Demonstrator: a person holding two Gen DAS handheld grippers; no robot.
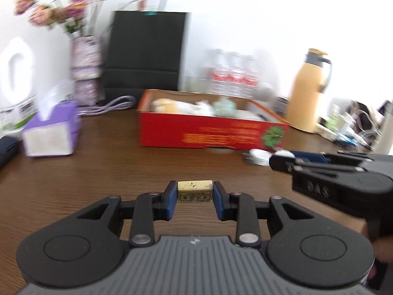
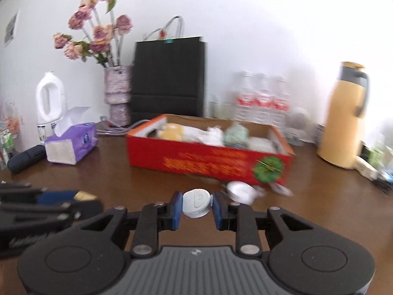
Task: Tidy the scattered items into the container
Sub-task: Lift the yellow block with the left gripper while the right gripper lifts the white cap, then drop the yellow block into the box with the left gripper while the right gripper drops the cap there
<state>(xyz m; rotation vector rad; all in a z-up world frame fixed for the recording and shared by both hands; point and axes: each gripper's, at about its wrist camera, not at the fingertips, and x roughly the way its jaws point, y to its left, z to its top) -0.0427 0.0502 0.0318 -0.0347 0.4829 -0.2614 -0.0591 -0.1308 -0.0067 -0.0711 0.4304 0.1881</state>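
Straight ahead of both claws sits the red box [image 2: 208, 158]; my right claw [image 2: 197, 205], clamped on a white cap [image 2: 197, 202], is nearer it than my left claw [image 1: 195, 195], clamped on a small yellow block [image 1: 194, 191].

Open red cardboard box [image 2: 208, 162] at centre of brown wooden table [image 2: 110, 179], soft items inside. Behind it: black paper bag [image 2: 168, 78], clear water bottles [image 2: 262, 98]. Left: purple tissue box [image 2: 71, 142], white jug [image 2: 49, 100]. Right: tan thermos jug [image 2: 343, 115]. Before it: small white packets [image 2: 242, 191].
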